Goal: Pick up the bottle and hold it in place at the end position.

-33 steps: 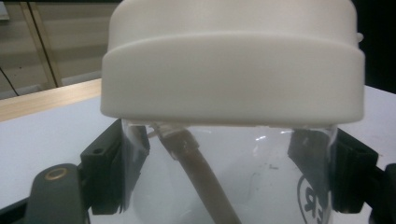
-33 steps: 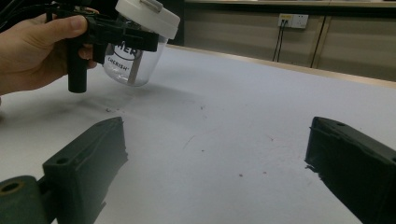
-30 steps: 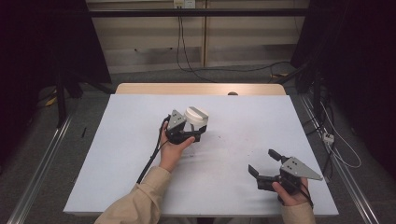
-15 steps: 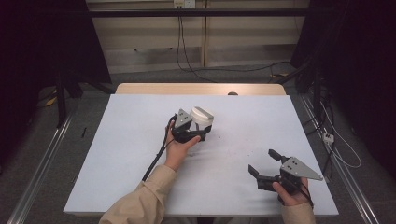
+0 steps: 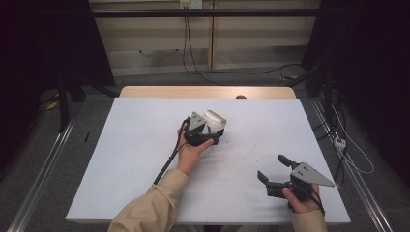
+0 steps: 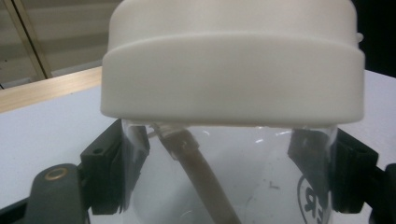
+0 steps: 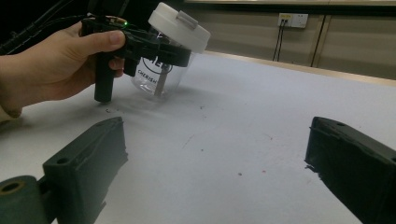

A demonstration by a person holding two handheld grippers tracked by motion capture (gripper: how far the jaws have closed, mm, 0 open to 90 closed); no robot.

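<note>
so the left gripper (image 5: 211,137) is clamped tight round the clear body of the jar (image 5: 213,126), just under its white lid (image 5: 214,117), mid-table and a bit tilted; looks like the carry step; right gripper (image 5: 273,175) sits near the front edge, jaws wide, empty; next up probably needs the jar set down level.

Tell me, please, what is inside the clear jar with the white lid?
A brown stick-like piece slants down inside the clear jar. The white lid covers its upper end; the left tool grips the walls.
</note>
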